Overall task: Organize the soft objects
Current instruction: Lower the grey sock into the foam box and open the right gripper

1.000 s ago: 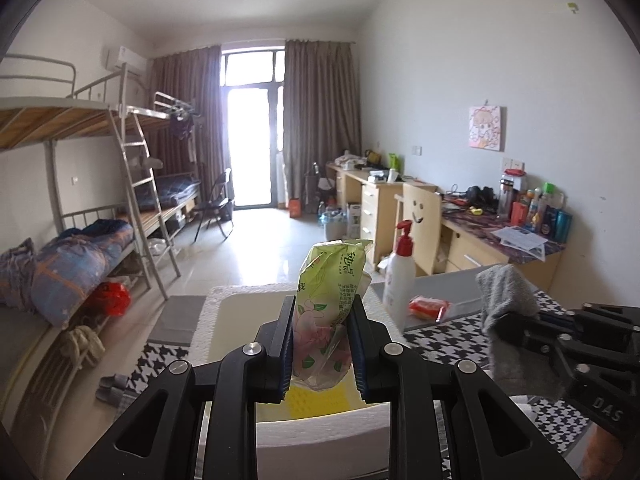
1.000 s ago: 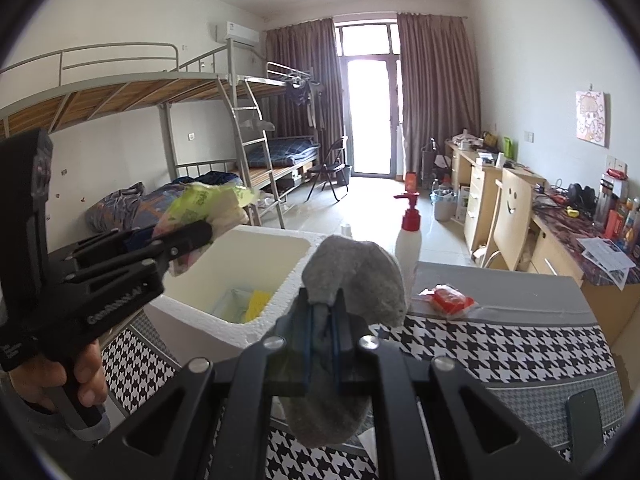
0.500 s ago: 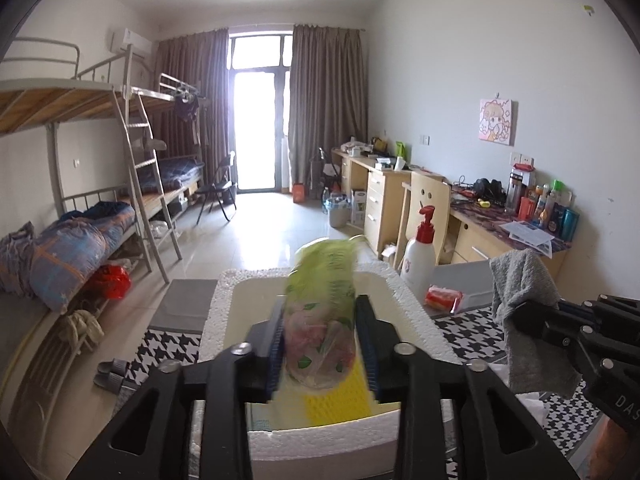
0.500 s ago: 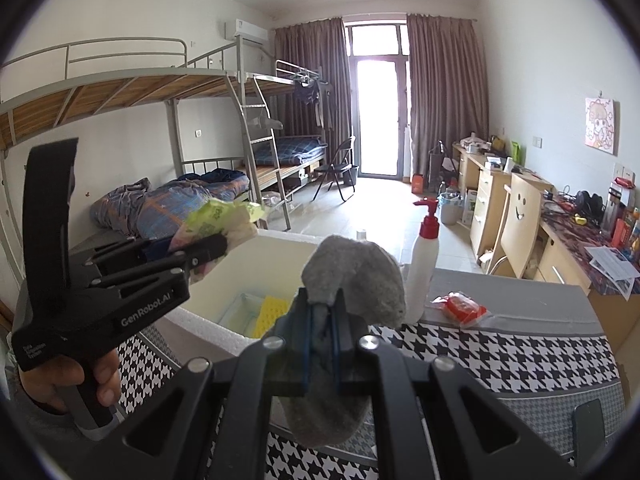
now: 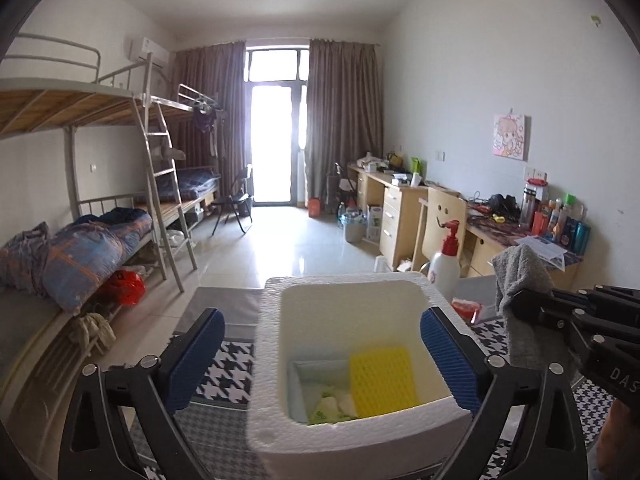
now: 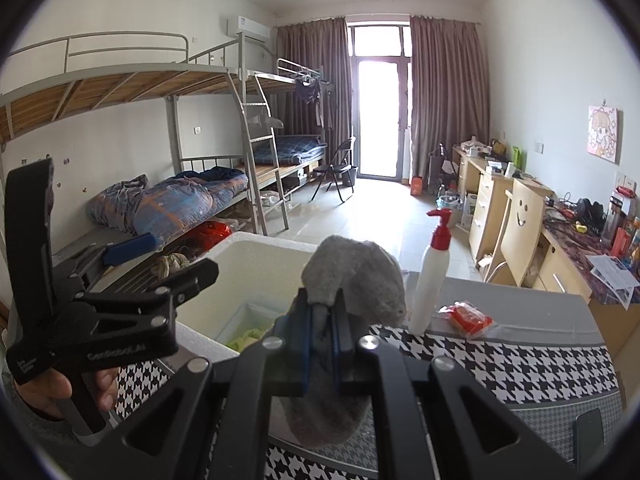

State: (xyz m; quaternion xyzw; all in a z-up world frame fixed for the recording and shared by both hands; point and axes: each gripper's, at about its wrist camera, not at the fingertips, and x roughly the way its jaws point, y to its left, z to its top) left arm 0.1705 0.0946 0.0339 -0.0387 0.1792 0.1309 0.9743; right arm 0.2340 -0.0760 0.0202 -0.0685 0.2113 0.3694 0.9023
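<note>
Left wrist view looks down into a white foam box [image 5: 352, 364] with a pebbled rim and smooth pale walls, and everything else sits in relation to it; inside the box, on its floor, lies a green-and-white soft packet [image 5: 330, 406], crumpled and partly cut off by the near wall, with a bright yellow sponge [image 5: 382, 380] with a dimpled grid surface leaning just beside it against the right inner wall. Left gripper [image 5: 320, 364] hangs over the near edge of the box with its jaws opening, the blue ribbed pads [image 5: 192, 360] standing wide on either side of the box and nothing between them but the box opening below. Right of the box, the right gripper [image 6: 322, 338] has its jaws pressed tight on a grey cloth [image 6: 352, 284], a fuzzy, woolly piece that bulges in a rounded lump above the pads and droops in a limp fold beneath them, held in the air near the box's right rim. Beyond the box's far right corner a white pump bottle [image 6: 430, 280] with a red top stands upright on the grey table [image 6: 520, 304], and a small red packet [image 6: 466, 318] lies flat just past it
</note>
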